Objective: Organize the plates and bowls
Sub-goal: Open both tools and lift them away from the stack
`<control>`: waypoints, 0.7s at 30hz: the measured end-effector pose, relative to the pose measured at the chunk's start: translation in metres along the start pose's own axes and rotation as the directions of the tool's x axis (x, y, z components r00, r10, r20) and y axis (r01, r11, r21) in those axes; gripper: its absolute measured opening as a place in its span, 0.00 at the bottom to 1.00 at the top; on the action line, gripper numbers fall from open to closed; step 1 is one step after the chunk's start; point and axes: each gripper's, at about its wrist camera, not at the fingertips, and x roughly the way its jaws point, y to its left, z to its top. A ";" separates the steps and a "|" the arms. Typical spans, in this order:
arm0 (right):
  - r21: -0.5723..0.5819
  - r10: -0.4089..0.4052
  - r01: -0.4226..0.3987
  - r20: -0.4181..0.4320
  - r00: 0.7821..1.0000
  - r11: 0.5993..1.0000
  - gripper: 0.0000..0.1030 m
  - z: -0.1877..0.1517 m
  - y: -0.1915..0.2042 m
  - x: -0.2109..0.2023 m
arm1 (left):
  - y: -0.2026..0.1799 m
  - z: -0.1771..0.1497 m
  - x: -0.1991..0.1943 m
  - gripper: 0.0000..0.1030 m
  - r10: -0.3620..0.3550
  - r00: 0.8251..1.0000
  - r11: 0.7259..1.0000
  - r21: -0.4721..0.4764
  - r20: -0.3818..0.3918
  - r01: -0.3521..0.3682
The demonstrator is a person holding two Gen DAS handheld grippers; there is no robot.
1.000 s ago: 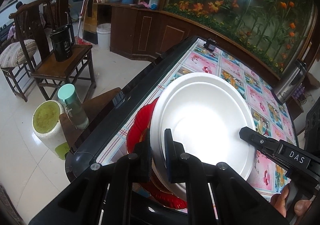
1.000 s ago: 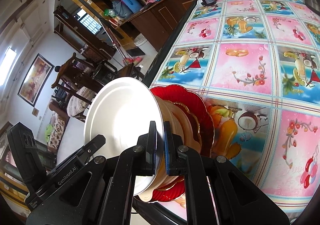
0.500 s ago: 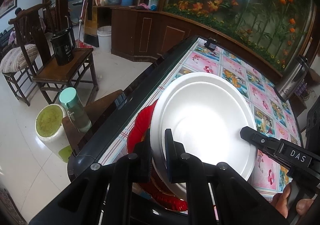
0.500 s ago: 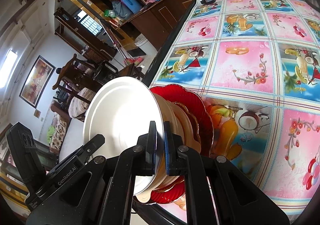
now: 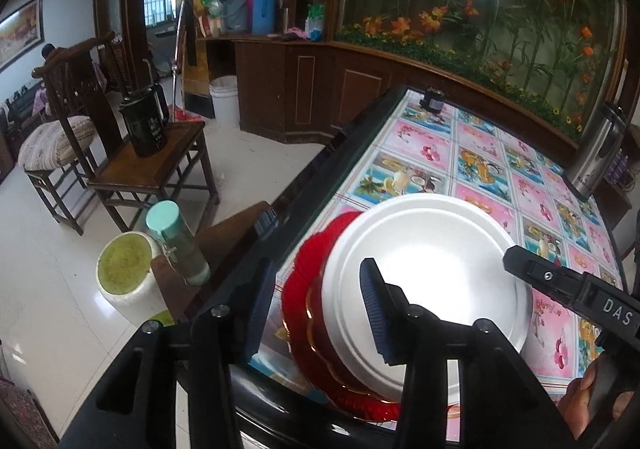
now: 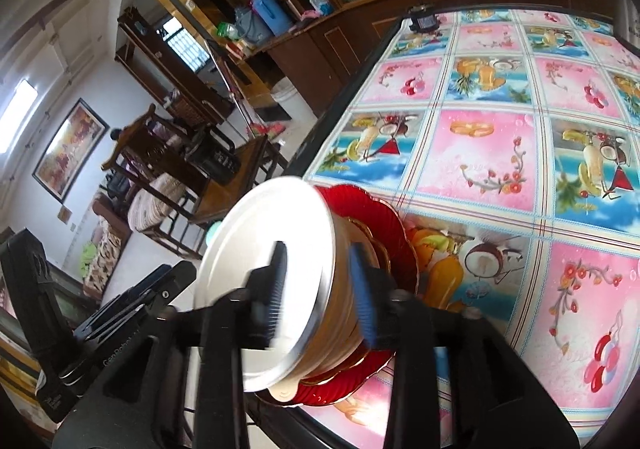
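A stack of dishes stands at the table's near-left corner: a white plate (image 5: 436, 273) on top, cream bowls (image 6: 344, 313) under it, and red scalloped plates (image 5: 304, 289) at the bottom. My left gripper (image 5: 316, 309) is open, its fingers astride the stack's left rim. My right gripper (image 6: 320, 297) is open too, one finger over the white plate (image 6: 264, 257), the other beside the bowls. The right gripper's finger also shows in the left wrist view (image 5: 560, 281).
The table (image 6: 500, 153) has a pink and blue patterned cloth; a steel thermos (image 5: 596, 153) and a small dark jar (image 5: 432, 99) stand at its far end. Left of the table are a stool with a bottle (image 5: 176, 245), a green-topped bin (image 5: 128, 277) and wooden chairs (image 5: 152, 169).
Both grippers were shut on the white plate's rim; both have now opened and let go. The stack rests on the table.
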 end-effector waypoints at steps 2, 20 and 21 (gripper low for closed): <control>0.003 0.007 -0.007 0.006 1.000 1.000 0.33 0.001 -0.002 -0.002 | 0.001 0.001 -0.004 0.43 0.013 1.000 1.000 0.003 0.014 -0.013; -0.239 0.128 -0.065 0.258 0.958 0.969 0.33 -0.031 0.004 -0.080 | -0.038 -0.019 -0.057 0.82 0.048 0.956 0.991 0.104 0.289 -0.081; -0.249 0.130 -0.062 0.266 0.955 0.967 0.33 -0.033 0.005 -0.083 | -0.041 -0.021 -0.059 0.87 0.053 0.952 0.989 0.113 0.301 -0.091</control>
